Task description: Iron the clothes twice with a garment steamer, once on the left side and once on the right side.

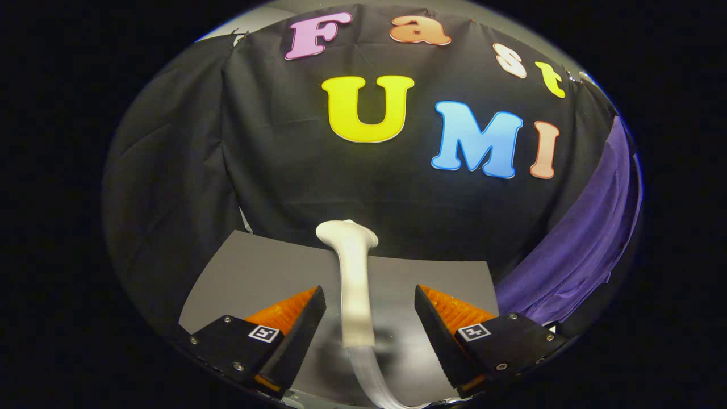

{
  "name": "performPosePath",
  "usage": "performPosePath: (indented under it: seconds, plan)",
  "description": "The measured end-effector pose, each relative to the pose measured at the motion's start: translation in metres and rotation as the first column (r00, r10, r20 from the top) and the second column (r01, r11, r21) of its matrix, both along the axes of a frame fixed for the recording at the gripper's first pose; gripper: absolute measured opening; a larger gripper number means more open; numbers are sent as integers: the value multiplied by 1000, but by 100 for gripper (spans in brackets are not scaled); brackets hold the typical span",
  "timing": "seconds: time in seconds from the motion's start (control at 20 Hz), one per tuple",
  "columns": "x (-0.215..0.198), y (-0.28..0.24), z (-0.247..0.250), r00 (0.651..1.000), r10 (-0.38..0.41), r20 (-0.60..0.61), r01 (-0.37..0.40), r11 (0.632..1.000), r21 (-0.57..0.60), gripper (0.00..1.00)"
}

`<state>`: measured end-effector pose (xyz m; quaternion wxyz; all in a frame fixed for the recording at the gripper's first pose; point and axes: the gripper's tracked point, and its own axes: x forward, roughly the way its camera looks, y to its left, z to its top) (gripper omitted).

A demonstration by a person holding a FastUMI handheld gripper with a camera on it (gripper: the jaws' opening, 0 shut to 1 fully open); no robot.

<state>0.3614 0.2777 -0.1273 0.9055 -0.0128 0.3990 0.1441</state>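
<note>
The gripper (370, 309) hangs over the grey table (244, 272) with its fingers spread wide, gripping nothing. Between them lies the white garment steamer (353, 284), untouched by either finger, its flared head pointing away towards the black cloth wall and its clear hose (372, 380) curling back beneath the gripper (the handle looks a little blurred near the hose). Off beyond the right finger, purple clothes (579, 250) hang in folds against the wall.
</note>
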Motion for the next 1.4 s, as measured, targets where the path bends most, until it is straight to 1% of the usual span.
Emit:
performPosePath:
  seconds: [0.05,0.15,0.25,0.35,0.45,0.5,0.65,0.75,0.8,0.85,0.9,0.95,1.0,1.05,1.1,1.25,1.35,1.4]
  plan:
    - [7,5,-7,1000,-3,-31,3,1000,18,98]
    - [17,6,-19,995,-37,-91,42,998,55,98]
    - [26,7,-27,987,-83,-140,97,990,99,98]
    - [29,12,-31,977,-101,-187,129,981,145,96]
    - [31,21,-39,969,-97,-228,142,972,188,92]
    - [31,21,-42,965,-94,-246,144,971,193,89]
    - [28,21,-60,949,-102,-299,166,966,198,84]
    - [25,30,-73,934,-109,-341,204,944,258,82]
    - [18,37,-77,925,-100,-366,215,933,289,79]
    - [14,43,-82,922,-85,-378,209,930,301,76]
    - [18,45,-81,934,-101,-341,210,931,298,72]
    - [18,42,-81,935,-97,-341,200,939,280,68]
    - [19,40,-83,939,-111,-327,202,945,258,63]
    - [18,38,-83,940,-108,-324,197,946,258,59]
    - [16,38,-85,939,-107,-326,198,945,261,51]
    - [15,37,-85,936,-144,-320,237,932,274,47]
    - [17,35,-86,948,-157,-275,229,940,252,42]
    - [17,36,-86,957,-161,-240,218,948,233,38]
